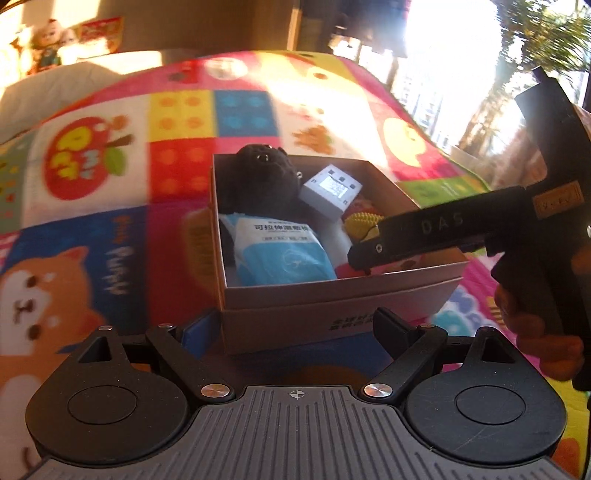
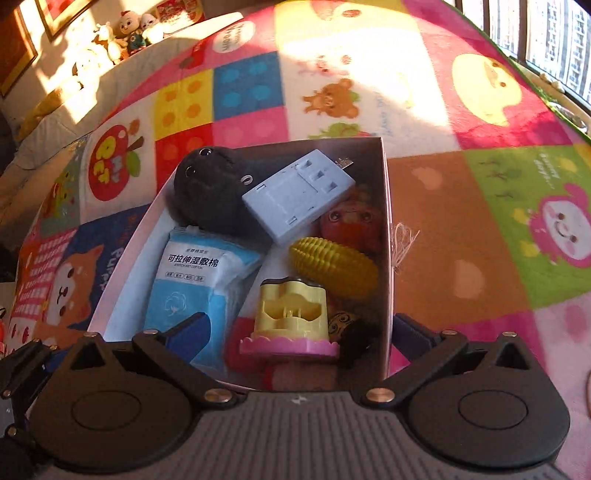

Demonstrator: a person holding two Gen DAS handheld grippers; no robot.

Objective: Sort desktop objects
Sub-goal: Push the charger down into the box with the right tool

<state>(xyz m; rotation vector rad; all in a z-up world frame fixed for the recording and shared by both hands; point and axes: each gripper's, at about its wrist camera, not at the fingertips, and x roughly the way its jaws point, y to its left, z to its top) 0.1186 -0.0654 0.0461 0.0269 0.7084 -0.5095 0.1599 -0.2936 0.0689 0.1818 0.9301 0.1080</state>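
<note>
A grey cardboard box (image 1: 332,291) stands on a colourful cartoon mat. Inside lie a black plush (image 1: 258,173), a grey plug adapter (image 1: 330,190), a blue-white cotton pack (image 1: 280,251) and a yellow toy corn (image 2: 332,266). A yellow-and-pink toy cake (image 2: 291,317) and an orange toy face (image 2: 354,221) also lie there. My left gripper (image 1: 295,328) is open, just in front of the box's near wall. My right gripper (image 2: 301,328) hangs open over the box (image 2: 386,221). The toy cake sits between its fingers, untouched. One finger is over the cotton pack (image 2: 199,273), the other outside the right wall.
The patchwork mat (image 2: 443,221) spreads all round the box. A loop of pale string (image 2: 404,240) lies right of the box. Dolls (image 2: 129,29) sit on a ledge at the back left. Windows (image 2: 554,44) are at the right. A hand (image 1: 535,332) holds the right gripper.
</note>
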